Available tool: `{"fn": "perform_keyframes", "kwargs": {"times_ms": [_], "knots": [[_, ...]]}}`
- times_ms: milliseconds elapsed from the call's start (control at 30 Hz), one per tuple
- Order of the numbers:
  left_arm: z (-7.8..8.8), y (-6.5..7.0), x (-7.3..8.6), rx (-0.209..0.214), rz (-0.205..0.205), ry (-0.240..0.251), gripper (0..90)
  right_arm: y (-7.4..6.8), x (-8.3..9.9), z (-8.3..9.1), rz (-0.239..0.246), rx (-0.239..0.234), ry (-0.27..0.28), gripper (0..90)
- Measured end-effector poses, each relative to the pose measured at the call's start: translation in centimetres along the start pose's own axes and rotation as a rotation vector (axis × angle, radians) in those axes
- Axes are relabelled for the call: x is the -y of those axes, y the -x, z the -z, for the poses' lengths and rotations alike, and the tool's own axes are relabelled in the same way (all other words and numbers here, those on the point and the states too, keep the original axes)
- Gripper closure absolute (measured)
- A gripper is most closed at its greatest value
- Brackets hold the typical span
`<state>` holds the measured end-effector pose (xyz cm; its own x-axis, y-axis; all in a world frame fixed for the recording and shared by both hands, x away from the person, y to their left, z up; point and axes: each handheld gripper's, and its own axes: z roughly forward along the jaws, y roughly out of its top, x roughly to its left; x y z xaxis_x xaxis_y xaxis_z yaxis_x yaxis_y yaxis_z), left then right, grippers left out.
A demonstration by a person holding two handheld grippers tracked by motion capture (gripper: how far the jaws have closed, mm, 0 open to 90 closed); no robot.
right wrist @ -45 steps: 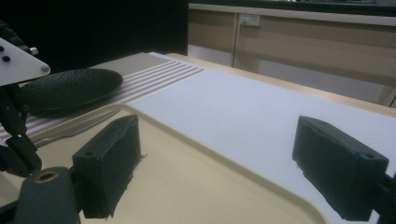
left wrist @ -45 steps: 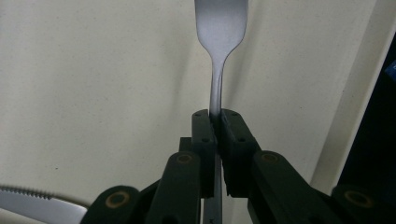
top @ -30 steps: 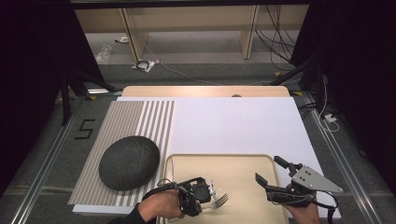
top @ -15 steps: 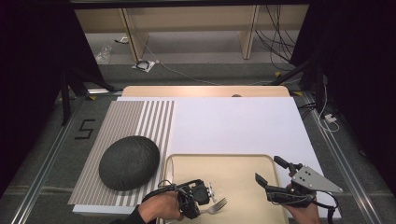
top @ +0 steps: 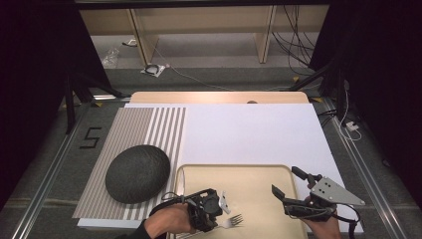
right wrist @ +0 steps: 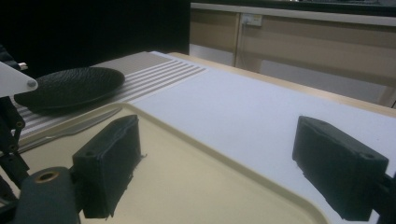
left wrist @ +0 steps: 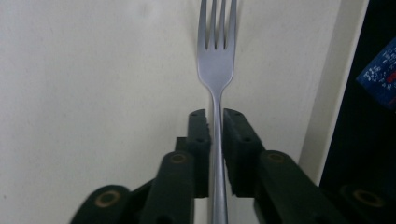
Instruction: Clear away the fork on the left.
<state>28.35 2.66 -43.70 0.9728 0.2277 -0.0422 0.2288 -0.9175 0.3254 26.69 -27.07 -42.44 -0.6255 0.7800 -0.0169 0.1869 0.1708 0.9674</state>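
A steel fork [top: 233, 220] lies level over the near part of a cream tray [top: 249, 179], tines pointing right. My left gripper [top: 222, 209] holds its handle. In the left gripper view the fork [left wrist: 215, 60] runs straight up between the jaws of the left gripper [left wrist: 215, 114]. Both pads sit close against the handle, though the jaws have just been opening a little. My right gripper [top: 286, 180] hovers over the tray's right side, open with nothing between its jaws. In its own view the right gripper [right wrist: 224, 158] looks across the tray [right wrist: 196, 177].
A dark oval plate [top: 138, 173] rests on a striped mat [top: 149, 124] left of the tray. A knife [right wrist: 65, 130] lies along the tray's left edge. A white sheet [top: 249, 129] covers the table behind the tray. Cables and shelving stand beyond the far edge.
The left gripper and the fork have shifted slightly toward the tray's near edge. The right gripper has stayed where it was.
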Motion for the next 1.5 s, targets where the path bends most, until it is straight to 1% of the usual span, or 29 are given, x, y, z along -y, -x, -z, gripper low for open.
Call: {"fn": "perform_keyframes", "kwargs": {"times_ms": [33, 67, 133, 167, 233, 300, 333, 467, 567, 633, 667, 700, 767, 900, 1100, 1200, 1300, 1433, 1500], "knots": [[0.0, 0.0, 0.0, 0.0, 0.0, 0.0, 83.9, 0.0, 0.0, 0.0, 0.0, 0.0, 0.0, 16.3], [-0.1, 0.1, 0.0, -0.003, -0.01, 0.024, 86.1, 0.0, 0.0, 0.0, -0.001, -0.001, 0.0, 16.3], [-0.2, 0.2, -0.1, -0.017, -0.023, 0.038, 88.3, 0.0, 0.0, 0.0, 0.001, 0.0, 0.001, 16.3], [-0.3, 0.2, -0.1, -0.017, -0.024, 0.042, 88.9, 0.0, 0.0, 0.0, 0.001, -0.001, -0.001, 16.3], [-0.4, 0.3, -0.1, -0.01, -0.023, 0.056, 89.1, 0.0, 0.0, 0.0, -0.001, -0.001, 0.001, 16.3], [-0.5, 0.4, -0.1, -0.011, -0.026, 0.059, 89.1, 0.0, 0.0, 0.0, 0.0, 0.0, 0.001, 16.3], [-0.7, 0.5, -0.1, -0.015, -0.038, 0.059, 89.2, 0.0, 0.0, 0.0, 0.001, -0.001, 0.0, 16.3], [-1.0, 0.6, -0.1, -0.016, -0.031, 0.075, 89.2, 0.0, 0.0, 0.0, -0.001, -0.001, 0.0, 16.3], [-1.3, 0.7, 0.0, -0.021, -0.021, 0.066, 89.1, 0.0, 0.0, 0.0, -0.001, -0.001, 0.0, 16.3], [-1.4, 0.8, -0.1, -0.023, -0.027, 0.062, 89.1, 0.0, 0.0, 0.0, -0.002, 0.0, -0.001, 16.3], [-1.6, 0.9, -0.1, -0.013, -0.031, 0.059, 89.1, 0.0, 0.0, 0.0, -0.001, 0.0, 0.0, 16.3], [-1.7, 1.0, -0.1, -0.012, -0.033, 0.051, 89.1, 0.0, 0.0, 0.0, -0.002, 0.0, 0.0, 16.3], [-1.9, 1.0, -0.1, -0.02, -0.037, 0.042, 89.1, 0.0, 0.0, 0.0, -0.004, 0.0, -0.001, 16.3], [-1.9, 1.0, -0.1, -0.016, -0.036, 0.045, 89.1, 0.0, 0.0, 0.0, -0.003, 0.0, -0.001, 16.3], [-1.9, 0.8, 0.0, -0.022, -0.032, 0.051, 89.2, 0.0, 0.0, 0.0, -0.001, 0.0, 0.001, 16.3], [-1.8, 0.4, 0.2, -0.031, -0.029, 0.057, 89.2, 0.0, 0.0, 0.0, -0.001, 0.0, 0.001, 16.3], [-1.8, 0.2, 0.3, -0.039, -0.011, 0.068, 89.2, 0.0, 0.0, 0.1, -0.001, 0.0, -0.001, 16.3], [-1.8, -0.1, 0.5, -0.048, -0.005, 0.07, 89.2, 0.0, 0.0, 0.1, -0.001, 0.0, -0.001, 16.3], [-1.7, -0.5, 0.7, -0.071, 0.014, 0.077, 89.2, 0.0, 0.0, 0.1, -0.005, -0.001, 0.001, 16.3]]}}
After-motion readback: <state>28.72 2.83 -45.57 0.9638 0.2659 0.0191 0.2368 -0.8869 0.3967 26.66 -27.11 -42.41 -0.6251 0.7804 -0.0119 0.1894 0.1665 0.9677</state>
